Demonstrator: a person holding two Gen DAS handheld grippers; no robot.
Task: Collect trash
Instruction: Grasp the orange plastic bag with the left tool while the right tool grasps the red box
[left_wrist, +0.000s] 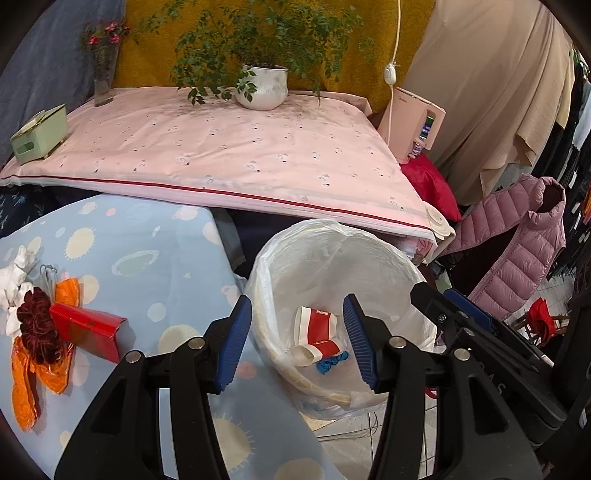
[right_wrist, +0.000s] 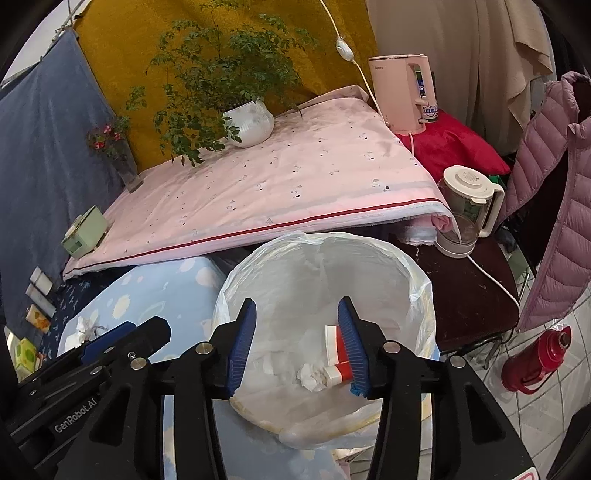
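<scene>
Bin: white plastic-lined round trash bin (left_wrist: 332, 266) is sitting beside the blue-clothed desk (left_wrist: 155, 258), already holding cups.
Grippers: left gripper (left_wrist: 297, 345) and right gripper (right_wrist: 297, 345) are hovering over the bin, jaws apart, empty.
Next: flat red cardboard box (left_wrist: 88, 330) is lying left of the bin (left gripper nearer), long axis slanting.

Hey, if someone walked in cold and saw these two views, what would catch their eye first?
Probably the white-lined trash bin in the middle, with a red-and-white paper cup lying inside, and both the left gripper and right gripper open above it. Next, the bright orange plastic and red box left on the blue cloth.
</scene>
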